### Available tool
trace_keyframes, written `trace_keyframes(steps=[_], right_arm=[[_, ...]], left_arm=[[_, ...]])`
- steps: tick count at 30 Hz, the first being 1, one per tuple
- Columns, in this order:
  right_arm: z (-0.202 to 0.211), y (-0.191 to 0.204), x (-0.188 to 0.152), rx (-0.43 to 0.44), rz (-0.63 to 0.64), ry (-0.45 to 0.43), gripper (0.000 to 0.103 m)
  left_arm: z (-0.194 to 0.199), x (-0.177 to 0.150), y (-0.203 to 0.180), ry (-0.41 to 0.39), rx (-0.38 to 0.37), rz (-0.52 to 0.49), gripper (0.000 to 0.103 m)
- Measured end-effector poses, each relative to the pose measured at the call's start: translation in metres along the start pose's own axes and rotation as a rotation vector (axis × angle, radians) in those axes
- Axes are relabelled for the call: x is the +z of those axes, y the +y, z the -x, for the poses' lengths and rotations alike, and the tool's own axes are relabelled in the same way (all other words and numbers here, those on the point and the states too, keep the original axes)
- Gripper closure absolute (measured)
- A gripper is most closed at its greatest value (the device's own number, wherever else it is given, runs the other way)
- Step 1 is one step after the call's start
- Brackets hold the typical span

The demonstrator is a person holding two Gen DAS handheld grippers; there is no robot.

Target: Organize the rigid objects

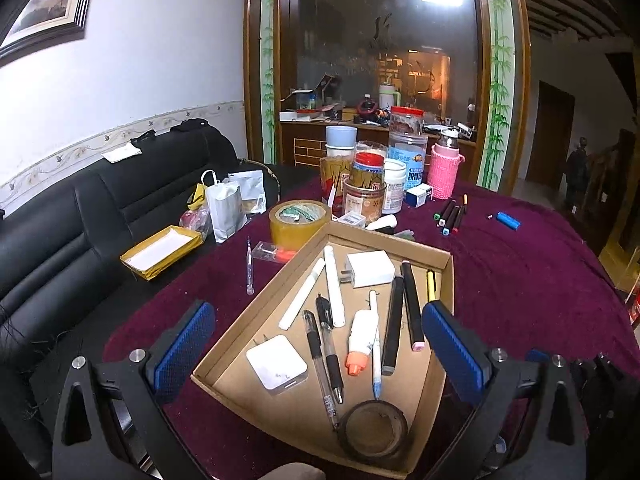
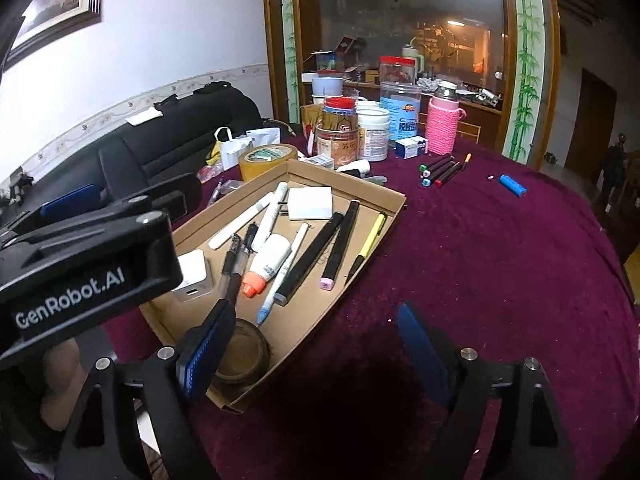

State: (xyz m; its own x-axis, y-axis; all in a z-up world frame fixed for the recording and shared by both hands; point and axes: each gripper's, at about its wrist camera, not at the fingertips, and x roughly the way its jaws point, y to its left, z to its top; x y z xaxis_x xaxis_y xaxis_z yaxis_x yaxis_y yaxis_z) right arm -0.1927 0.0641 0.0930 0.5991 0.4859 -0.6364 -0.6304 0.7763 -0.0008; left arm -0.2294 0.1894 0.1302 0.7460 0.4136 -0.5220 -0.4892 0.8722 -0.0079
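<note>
Holding both tongs wide, you grip nothing.
Left tongs: released, jaws spread across the cardboard tray, pads clear of it.
Right tongs: released, empty; left pad over the tray's near corner by the dark tape roll.
Tray: holds pens, chargers, glue tube.
Surface: maroon cloth; markers and jars beyond your tongs.
Room: black sofa left.

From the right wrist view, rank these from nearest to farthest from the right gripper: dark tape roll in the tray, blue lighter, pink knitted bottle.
1. Dark tape roll: in the cardboard tray's near corner, beside the right gripper's left finger.
2. Blue lighter: out on the purple cloth, right of the tray.
3. Pink knitted bottle: at the table's far edge, among the jars.
</note>
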Motion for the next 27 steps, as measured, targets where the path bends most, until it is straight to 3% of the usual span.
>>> trace_keyframes(steps=[27], right_arm=[[-0.014,0.027,0.007,-0.041,0.061,0.031,0.016]], left_arm=[[-0.03,-0.013,0.029,0.135,-0.028,0.081,0.0]])
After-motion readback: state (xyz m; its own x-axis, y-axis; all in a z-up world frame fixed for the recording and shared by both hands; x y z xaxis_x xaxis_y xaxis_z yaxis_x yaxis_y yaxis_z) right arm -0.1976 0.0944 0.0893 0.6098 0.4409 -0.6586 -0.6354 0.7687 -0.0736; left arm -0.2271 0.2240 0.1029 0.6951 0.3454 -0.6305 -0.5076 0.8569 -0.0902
